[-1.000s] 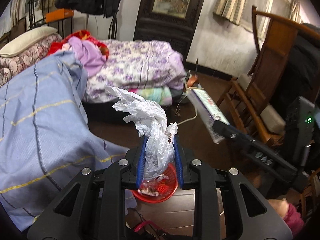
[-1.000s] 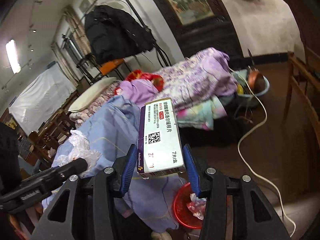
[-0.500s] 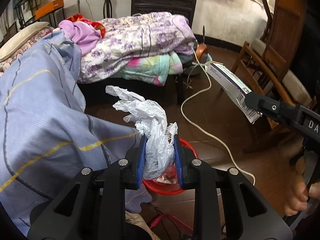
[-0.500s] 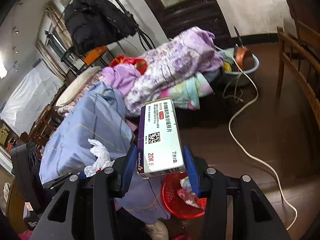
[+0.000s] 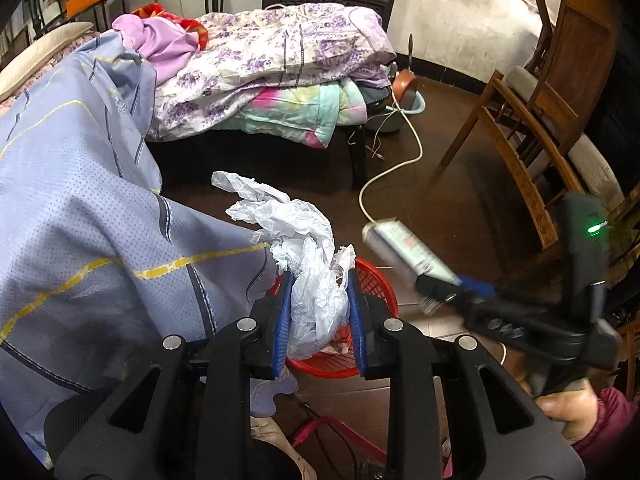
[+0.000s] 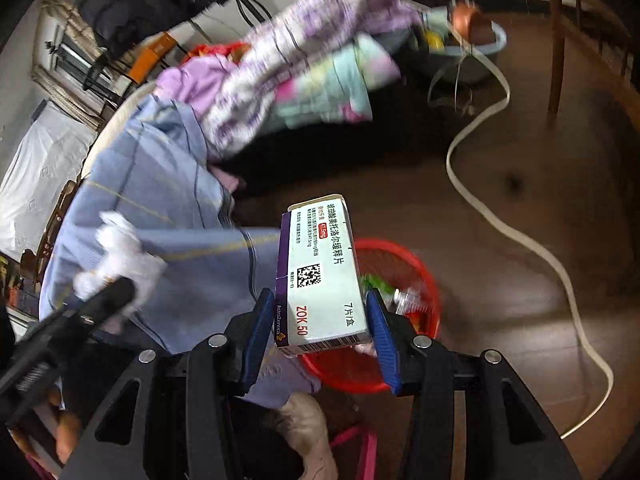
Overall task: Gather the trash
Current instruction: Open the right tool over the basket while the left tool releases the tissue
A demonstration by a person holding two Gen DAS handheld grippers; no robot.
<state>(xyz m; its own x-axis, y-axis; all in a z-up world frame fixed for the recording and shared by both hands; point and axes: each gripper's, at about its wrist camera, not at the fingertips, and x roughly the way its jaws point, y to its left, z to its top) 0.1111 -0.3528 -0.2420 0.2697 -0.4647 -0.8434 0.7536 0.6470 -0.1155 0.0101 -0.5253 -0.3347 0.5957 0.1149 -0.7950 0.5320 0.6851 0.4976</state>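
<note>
A crumpled white plastic bag (image 5: pixel 316 280) is sitting between the fingers of the left gripper (image 5: pixel 320 312), directly above the round red mesh basket (image 5: pixel 380 284) standing on the dark floor. To its right, a flat white-and-purple medicine box (image 6: pixel 322 276) is sitting between the fingers of the right gripper (image 6: pixel 320 328), also over the basket. A blue striped bedsheet (image 5: pixel 80 208) is hanging left of the basket; a white cable (image 5: pixel 384 176) is trailing behind it.

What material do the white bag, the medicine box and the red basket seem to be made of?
White bag: thin plastic film, crinkled and half see-through. Medicine box: printed cardboard with sharp folded edges and a slightly glossy face. Red basket: probably moulded plastic, with an open mesh wall.
</note>
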